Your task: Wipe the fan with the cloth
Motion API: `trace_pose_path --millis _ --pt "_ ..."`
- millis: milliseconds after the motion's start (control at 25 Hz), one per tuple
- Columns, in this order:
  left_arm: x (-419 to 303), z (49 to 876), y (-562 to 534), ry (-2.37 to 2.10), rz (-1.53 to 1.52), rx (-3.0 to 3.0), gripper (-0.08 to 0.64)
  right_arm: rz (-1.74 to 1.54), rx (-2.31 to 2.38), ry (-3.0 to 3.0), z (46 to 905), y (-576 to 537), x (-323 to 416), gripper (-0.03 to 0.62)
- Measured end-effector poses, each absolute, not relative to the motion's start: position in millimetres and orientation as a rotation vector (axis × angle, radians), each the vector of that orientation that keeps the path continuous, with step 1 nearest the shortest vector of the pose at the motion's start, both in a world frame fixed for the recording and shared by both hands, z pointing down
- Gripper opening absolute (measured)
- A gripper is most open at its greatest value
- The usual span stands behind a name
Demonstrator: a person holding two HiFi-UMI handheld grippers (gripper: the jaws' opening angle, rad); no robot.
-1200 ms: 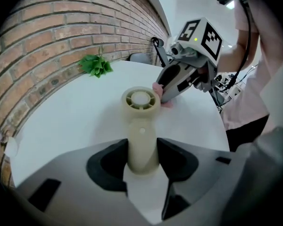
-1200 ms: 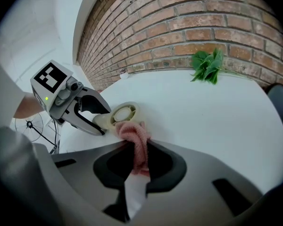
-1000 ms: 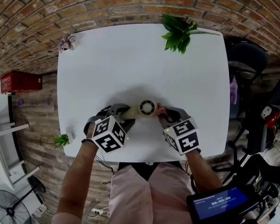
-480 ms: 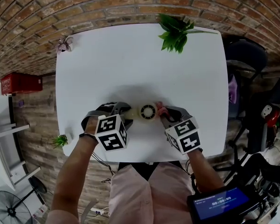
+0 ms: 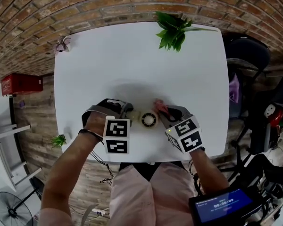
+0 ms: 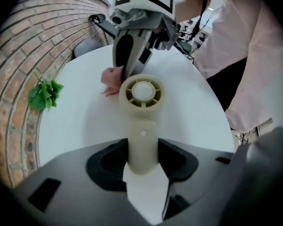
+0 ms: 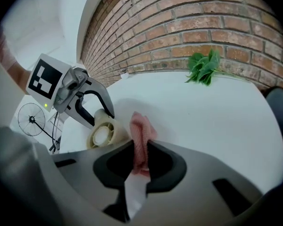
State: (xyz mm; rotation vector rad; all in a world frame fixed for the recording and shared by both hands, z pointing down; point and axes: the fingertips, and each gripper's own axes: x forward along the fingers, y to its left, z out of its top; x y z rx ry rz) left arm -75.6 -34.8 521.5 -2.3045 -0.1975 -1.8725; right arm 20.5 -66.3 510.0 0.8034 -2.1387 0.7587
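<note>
On a white square table [image 5: 132, 65] in front of a brick wall, a person is working a small cream plastic handheld fan [image 5: 149, 119] near the table's 6 o'clock edge. The left gripper [image 6: 142, 160] is clamping the fan's handle between its dark pads from the fan's 9 o'clock side, and the round grille is facing up towards the head camera. The right gripper [image 7: 140, 158] is coming in from 3 o'clock, pinching a crumpled pink cloth [image 7: 141, 134] tight between its jaws. A fold of the cloth is sticking out past the tips. That fold is hanging just beside the grille's rim at about 1 o'clock, and no view settles whether it is actually touching. A green leafy sprig [image 5: 172, 32] is lying at the table's 1 o'clock corner, well apart from the work.

The wiping step appears to be under way, with the fan braced and the cloth brought up to its head. The next move probably calls for dragging the cloth across the grille and round the rim while the left grip is holding the handle firm, since the light fan could twist under a sideways push.
</note>
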Motion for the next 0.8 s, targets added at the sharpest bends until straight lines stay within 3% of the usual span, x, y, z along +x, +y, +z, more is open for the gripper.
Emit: trace_pose_path --millis 360,800 --pt "-69 525 -27 -0.388 -1.865 -2.015 0.195 0.564 0.581 -2.226 504 -64 3 0.055" --pt "-68 526 -23 -0.472 -1.852 -1.863 0.195 -0.186 -0.109 -2.239 506 -46 -23 0.055"
